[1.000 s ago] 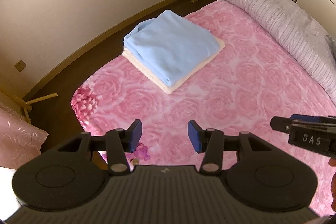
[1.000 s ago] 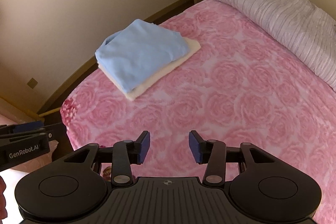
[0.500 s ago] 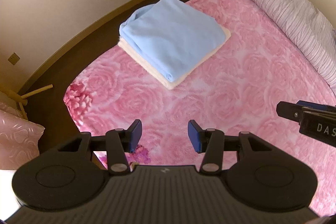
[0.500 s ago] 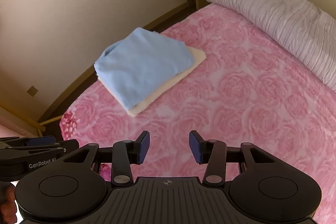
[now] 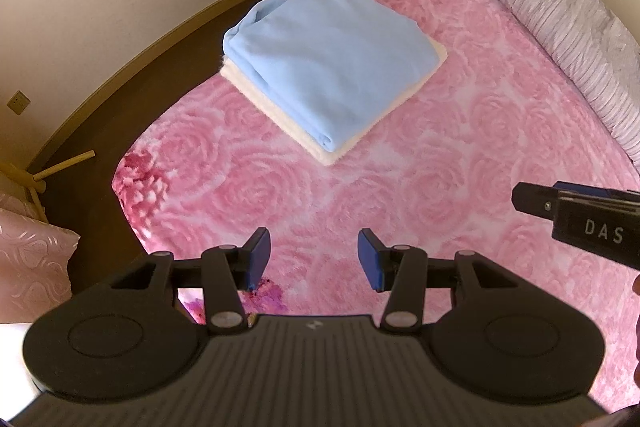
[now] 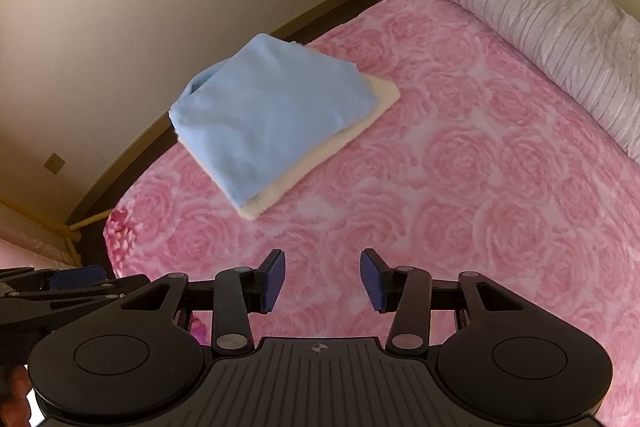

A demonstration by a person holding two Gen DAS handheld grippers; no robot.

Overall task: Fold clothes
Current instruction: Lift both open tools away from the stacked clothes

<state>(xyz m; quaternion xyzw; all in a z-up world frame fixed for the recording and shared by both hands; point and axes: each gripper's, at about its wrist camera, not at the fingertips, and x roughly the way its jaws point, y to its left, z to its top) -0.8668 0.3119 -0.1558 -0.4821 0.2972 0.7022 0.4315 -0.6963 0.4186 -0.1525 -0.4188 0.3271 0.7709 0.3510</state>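
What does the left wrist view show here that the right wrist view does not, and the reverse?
Only the left wrist view shows the shiny pink cushion on the floor and the right gripper side-on.

Only the right wrist view shows the left gripper side-on.

Both show the folded blue garment lying on a cream one, the pink rose bedspread, the rolled grey quilt and a wall socket.

Folded blue garment [image 6: 272, 115] tops cream one [image 6: 320, 151] on bed [image 6: 460, 187].

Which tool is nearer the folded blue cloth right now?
Left, slightly. The left tool and the right tool both hover open over the pink blanket, short of the blue cloth, touching nothing.
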